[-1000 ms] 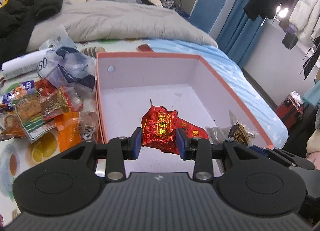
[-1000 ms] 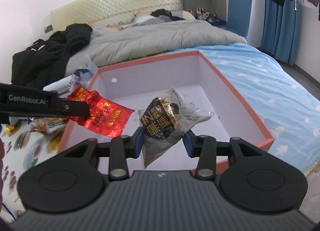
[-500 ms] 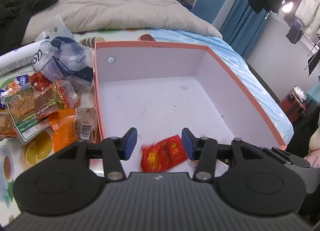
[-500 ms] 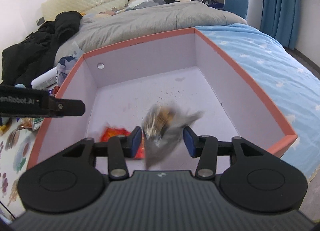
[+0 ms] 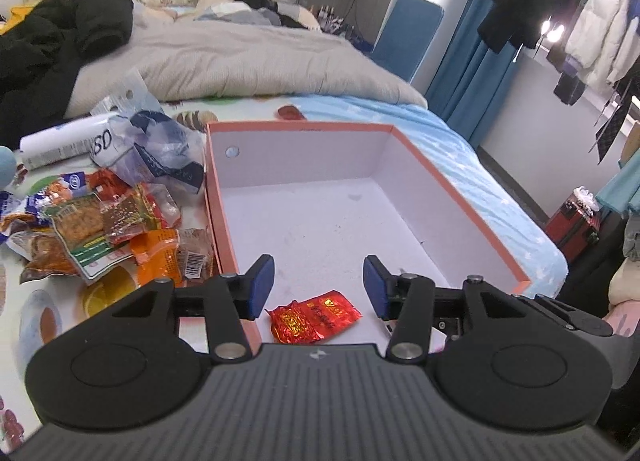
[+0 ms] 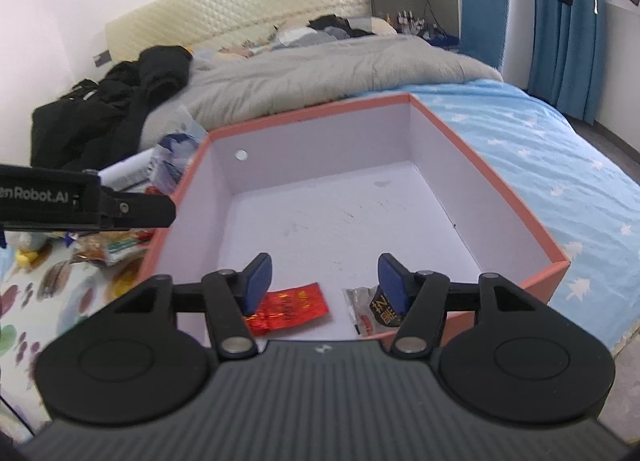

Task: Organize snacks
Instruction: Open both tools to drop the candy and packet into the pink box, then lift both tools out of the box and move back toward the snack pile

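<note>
Two grippers hung over the near end of the box, both empty; the left gripper [image 5: 319, 285] had its blue pads parted with nothing between them, and the red foil packet [image 5: 314, 315] lay loose on the box floor just below and between its fingers; the right gripper [image 6: 324, 281] was opening, jaws spreading, nothing pinched; a clear packet with a dark snack inside [image 6: 374, 311] lay half hidden behind its right finger, near the box's front wall, with the same red packet just beside it to the left.

Progress, as I judged it: two snacks in, and most of the job left; the orange-rimmed box [image 5: 460, 197] showed a wide bare white floor beyond the two packets; the heap of snack packets [image 5: 108, 229] sat outside, touching the box's left wall, orange, green and brown wrappers overlapping; crumpled plastic bags [image 5: 156, 153] and a white tube-like roll [image 5: 64, 143] lay behind that heap; whether these counted as snacks I could not tell.

Surface: a bed, with a fruit-printed cloth [image 5: 44, 313] under the heap, a blue starred sheet [image 6: 560, 149] to the box's right; a grey duvet [image 5: 248, 57] and black clothing [image 5: 52, 49] further up; cream padded headboard, blue curtains, coats hanging at the window side.
</note>
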Available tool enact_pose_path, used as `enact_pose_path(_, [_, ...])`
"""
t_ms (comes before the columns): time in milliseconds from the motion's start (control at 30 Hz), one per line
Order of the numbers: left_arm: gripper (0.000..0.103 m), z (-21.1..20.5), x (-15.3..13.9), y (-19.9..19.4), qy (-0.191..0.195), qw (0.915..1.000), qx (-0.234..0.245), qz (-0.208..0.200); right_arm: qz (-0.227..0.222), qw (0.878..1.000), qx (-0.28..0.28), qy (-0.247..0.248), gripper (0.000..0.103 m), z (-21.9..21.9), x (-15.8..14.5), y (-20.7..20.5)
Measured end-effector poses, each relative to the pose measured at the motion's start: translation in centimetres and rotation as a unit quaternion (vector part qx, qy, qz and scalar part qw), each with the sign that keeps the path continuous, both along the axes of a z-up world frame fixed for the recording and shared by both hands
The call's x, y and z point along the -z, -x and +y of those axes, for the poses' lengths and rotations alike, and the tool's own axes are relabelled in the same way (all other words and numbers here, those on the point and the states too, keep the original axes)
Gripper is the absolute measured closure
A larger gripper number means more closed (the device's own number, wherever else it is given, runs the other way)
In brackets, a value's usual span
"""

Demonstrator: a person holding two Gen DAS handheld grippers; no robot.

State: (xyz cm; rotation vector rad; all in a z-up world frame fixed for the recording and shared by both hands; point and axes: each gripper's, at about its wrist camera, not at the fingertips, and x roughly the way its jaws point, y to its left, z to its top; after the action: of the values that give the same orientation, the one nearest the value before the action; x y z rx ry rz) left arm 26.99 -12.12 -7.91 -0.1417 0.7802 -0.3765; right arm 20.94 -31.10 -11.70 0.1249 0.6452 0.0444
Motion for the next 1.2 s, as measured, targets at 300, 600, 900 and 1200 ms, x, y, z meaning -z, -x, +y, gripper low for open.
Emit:
enact_pose_path(300, [0.048,1.8,-2.9,5.2,0.007,0.9993,-0.004,-0.037,-0.039,0.999,-0.016,-0.007,0.042,1.4,-2.5,3.9])
enact_pose_path(600, [0.048,3.5,-3.9,9.8,0.001,0.9983,-0.014,-0.056,-0.063,0.997,-0.029,-0.016,0.042,2.5,-3.6,7.3])
enact_pose_path(900, [0.048,5.9,-4.6,14.0,-0.004,0.9968,-0.04,-0.069,-0.075,0.996,-0.053,-0.017,0.042,3.8,-4.2,9.9])
enact_pose_path(1200, [0.048,8.7,-4.0,17.8,-0.005,0.9968,-0.059,-0.054,-0.073,0.994,-0.076,-0.022,0.042,5.6,-4.0,13.0])
